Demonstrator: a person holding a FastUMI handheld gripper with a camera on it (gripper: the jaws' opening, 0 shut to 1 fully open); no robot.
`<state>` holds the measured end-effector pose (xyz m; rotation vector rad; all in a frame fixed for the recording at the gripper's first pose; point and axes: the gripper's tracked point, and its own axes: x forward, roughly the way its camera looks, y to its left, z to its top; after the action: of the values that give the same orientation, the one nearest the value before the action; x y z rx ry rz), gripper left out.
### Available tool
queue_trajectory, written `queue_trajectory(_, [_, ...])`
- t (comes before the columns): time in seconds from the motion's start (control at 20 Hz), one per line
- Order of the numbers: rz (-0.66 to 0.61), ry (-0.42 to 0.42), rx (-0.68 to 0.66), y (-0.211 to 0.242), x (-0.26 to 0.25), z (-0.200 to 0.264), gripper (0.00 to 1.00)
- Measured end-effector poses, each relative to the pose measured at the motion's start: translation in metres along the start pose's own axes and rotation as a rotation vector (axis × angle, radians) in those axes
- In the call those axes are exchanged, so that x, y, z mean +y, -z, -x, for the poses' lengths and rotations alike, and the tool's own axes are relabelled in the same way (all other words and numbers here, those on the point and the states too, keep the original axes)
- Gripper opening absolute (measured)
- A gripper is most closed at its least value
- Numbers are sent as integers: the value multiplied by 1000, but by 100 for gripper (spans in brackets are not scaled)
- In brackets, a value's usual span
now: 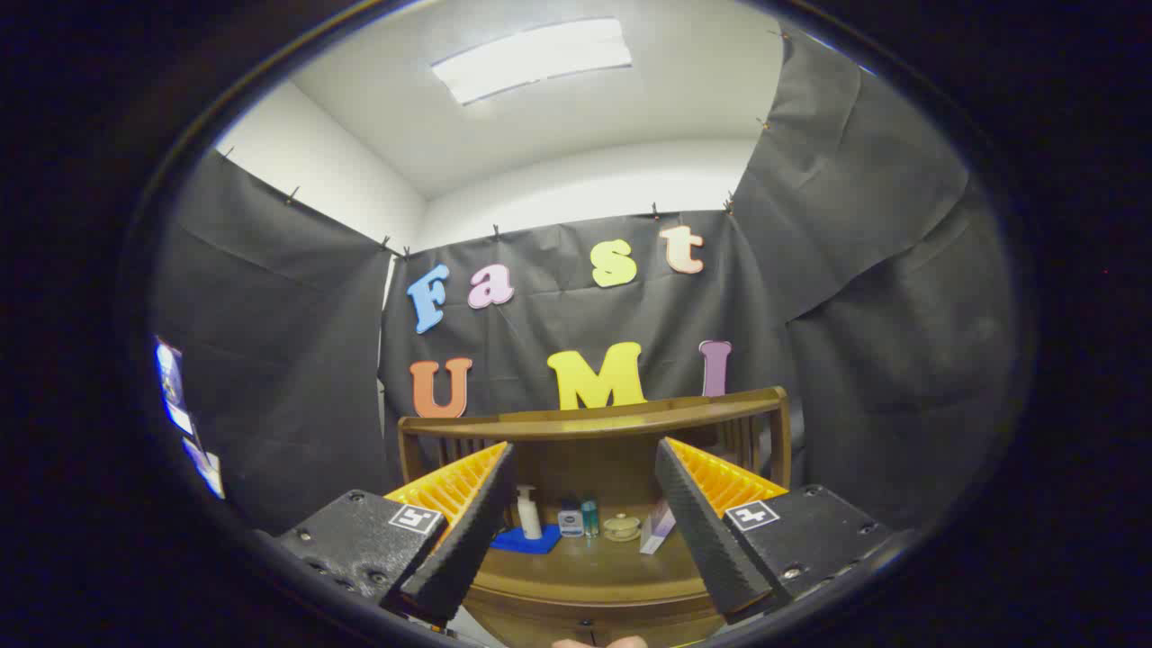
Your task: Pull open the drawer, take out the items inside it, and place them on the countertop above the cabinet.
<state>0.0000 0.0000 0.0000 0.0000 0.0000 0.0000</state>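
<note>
Jaws: the gripper [585, 513] was held with its jaws spread wide, pinching nothing, and the cabinet showed in the gap between them.
Why so held: judged from the empty, parted jaws and the distance, this looked like an approach, with the drawer not yet grasped.
Cabinet: a brown wooden cabinet [594, 576] stood at 12 o'clock from the jaws, beyond the fingertips, with a railed back [594, 416] rising behind its tabletop [585, 553].
Drawer: its front lay at 6 o'clock of the tabletop, low between the fingers; a small knob [587, 621] seemed to show there, but whether the drawer was shut could not be told.
Tabletop things: a white pump bottle [529, 513] on a blue cloth [524, 540], two small bottles [580, 519], a lidded dish [622, 527] and a tilted box [657, 528] stood in a row near the back.
Free room: the front of the tabletop lay bare, probably leaving room for the drawer's items.
</note>
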Motion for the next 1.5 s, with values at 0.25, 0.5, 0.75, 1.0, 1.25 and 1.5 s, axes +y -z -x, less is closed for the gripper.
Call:
queue_trajectory(0.25, [27,-15,-28,-9,4,0,99])
queue_trajectory(0.5, [24,-5,-61,-15,5,0,99])
queue_trajectory(0.75, [7,-14,-18,3,7,-6,99])
queue_trajectory(1.0, [-2,3,45,42,1,-20,99])
queue_trajectory(1.25, [22,20,81,105,-2,-35,99])
queue_trajectory(1.5, [-2,26,189,184,-7,-52,99])
